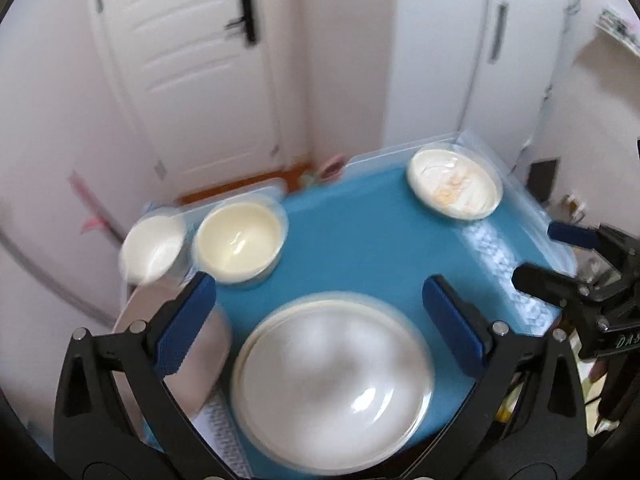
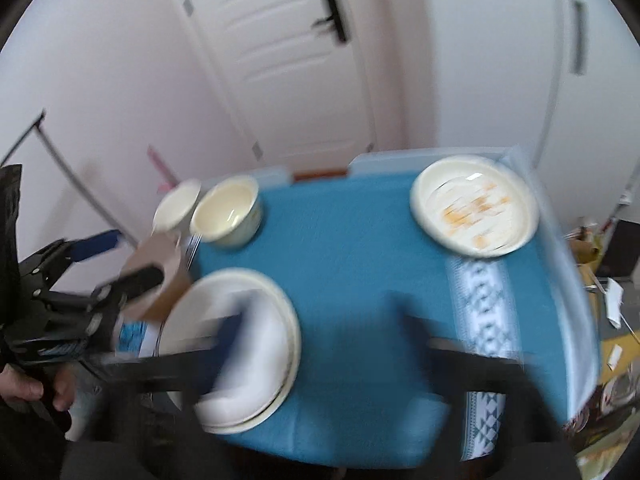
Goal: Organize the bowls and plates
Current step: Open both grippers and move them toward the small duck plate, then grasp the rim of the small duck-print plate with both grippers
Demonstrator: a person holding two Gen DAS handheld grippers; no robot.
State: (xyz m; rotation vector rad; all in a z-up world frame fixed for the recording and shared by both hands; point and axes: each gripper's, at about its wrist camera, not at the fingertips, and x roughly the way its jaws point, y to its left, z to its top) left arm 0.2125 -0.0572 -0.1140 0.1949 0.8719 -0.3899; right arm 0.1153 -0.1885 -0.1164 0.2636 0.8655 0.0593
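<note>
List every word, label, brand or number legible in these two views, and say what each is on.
"DAS": pale letters on the black body of the right tongs, cut off by the left wrist view's edge, so the word may be incomplete.
Blue-and-white label under the left tongs in the right wrist view: too blurred to read.
Plates, bowls, tablecloth, door: no text seen.

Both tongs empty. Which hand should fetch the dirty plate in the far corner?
Right, probably. The stained plate lies on the right side of the table; the right tongs, open and empty, sit nearer that side. The left tongs, also open, hover above the plate stack at the near left.
</note>
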